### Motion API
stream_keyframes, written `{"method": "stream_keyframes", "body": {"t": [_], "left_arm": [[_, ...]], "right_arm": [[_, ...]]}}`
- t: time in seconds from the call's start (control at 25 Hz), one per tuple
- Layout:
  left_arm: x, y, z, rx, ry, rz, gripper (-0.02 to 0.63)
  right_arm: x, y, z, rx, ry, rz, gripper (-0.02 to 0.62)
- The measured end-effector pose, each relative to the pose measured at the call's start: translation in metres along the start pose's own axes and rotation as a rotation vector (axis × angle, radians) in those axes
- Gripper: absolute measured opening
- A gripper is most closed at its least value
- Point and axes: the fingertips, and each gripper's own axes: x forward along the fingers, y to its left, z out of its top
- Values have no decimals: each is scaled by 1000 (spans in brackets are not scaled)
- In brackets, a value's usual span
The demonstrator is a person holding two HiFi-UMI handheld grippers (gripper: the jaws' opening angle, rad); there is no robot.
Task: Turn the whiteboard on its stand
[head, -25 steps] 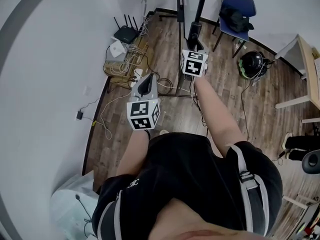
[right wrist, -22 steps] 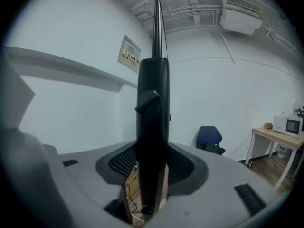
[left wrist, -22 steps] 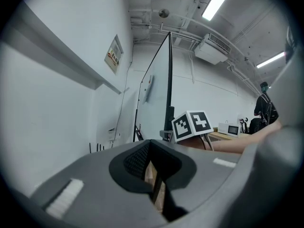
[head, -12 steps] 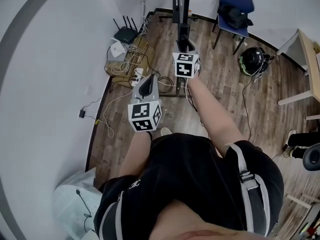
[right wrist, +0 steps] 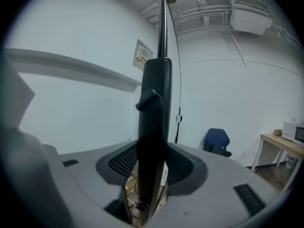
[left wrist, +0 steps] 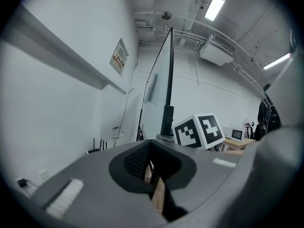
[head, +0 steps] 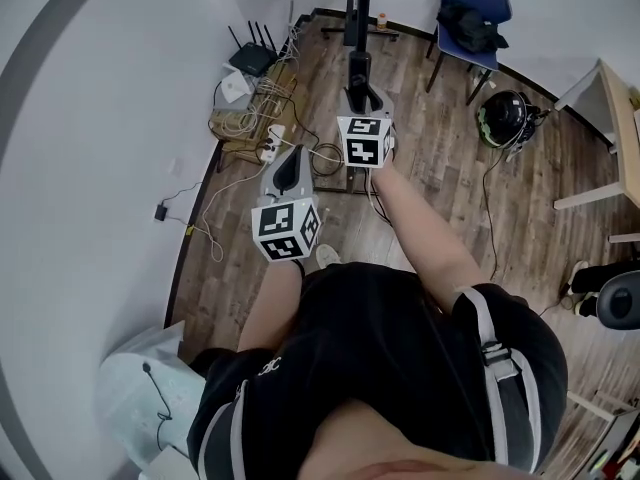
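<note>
Right gripper [head: 360, 96] holds the post [right wrist: 153, 108] to swing the whiteboard [left wrist: 159, 75] round

To do this well, I think the push should be slow and level, with a firm hold, so the tall board does not tip or wobble; its jaws stand wide apart and seem to press on both sides of the post, just under the knob [right wrist: 148, 100]; the left gripper [head: 293, 158] is near the post but not touching it, its jaws a little apart with nothing in them; the whiteboard goes straight up from the top of the post; it looks thin, flat and pale, almost edge-on, with a dark rim.
</note>
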Motion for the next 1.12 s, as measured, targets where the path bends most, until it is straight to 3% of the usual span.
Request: {"method": "stream_keyframes", "body": {"t": [1.12], "left_arm": [[-56,-41,-36,-7,39,36,9]], "right_arm": [[-111,31,-27,15,-26,147,173]]}}
